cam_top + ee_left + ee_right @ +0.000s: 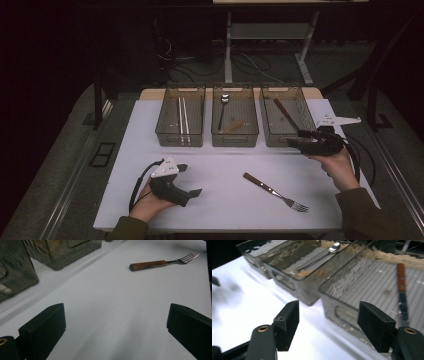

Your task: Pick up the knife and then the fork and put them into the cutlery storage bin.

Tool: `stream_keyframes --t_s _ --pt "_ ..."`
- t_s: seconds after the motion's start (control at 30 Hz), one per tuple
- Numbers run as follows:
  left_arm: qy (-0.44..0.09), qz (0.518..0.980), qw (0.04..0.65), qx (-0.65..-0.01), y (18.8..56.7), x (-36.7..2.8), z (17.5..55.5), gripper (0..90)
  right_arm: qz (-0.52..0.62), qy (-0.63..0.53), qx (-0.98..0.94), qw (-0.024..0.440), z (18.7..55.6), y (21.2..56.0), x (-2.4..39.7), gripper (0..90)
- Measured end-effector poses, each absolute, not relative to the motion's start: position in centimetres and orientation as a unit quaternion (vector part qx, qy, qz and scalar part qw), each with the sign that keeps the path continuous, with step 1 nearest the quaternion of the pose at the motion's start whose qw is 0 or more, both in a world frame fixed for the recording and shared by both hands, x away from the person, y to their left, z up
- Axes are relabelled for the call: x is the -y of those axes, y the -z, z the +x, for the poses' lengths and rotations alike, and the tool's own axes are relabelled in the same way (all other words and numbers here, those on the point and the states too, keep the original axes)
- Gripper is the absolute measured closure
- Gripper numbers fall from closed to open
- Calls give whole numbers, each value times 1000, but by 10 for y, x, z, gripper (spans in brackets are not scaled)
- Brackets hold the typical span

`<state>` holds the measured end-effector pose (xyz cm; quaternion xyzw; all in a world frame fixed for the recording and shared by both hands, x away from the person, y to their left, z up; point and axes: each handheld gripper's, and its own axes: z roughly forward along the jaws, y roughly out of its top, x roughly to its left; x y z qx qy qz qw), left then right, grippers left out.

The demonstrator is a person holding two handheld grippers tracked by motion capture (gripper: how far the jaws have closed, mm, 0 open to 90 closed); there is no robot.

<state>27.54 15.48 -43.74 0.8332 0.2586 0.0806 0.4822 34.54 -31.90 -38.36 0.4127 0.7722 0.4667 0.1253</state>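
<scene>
Wood and steel: a fork [276,192] with a brown wooden handle and bright metal tines lies flat on the white desk [150,120], near the front edge and apart from both hands; it looks like the last piece waiting to be sorted.
Bins: three clear smoky plastic bins stand in a row at the back, apparently one per kind of cutlery.
Left bin [180,121]: two pale, thin chopsticks [183,120].
Middle bin [235,121]: a metal spoon [223,109].
Right bin [287,121]: a wooden-handled knife [286,115] lying at a slant.
Left hand-held gripper [191,180]: rests low on the desk at front left, black jaws spread wide, holding nothing, pointed toward the fork.
Right hand-held gripper [294,138]: at the front wall of the right bin, jaws apart and empty.
</scene>
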Motion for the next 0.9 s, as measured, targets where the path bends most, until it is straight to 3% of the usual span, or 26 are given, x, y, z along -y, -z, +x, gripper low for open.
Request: stream_keyframes --t_s 0.2,0.9 --pt "-83 833 484 -255 436 -156 273 9 398 -473 -776 122 330 385 319 293" --pt "-81 833 484 -254 435 -155 273 9 354 -454 -810 111 283 397 307 284"
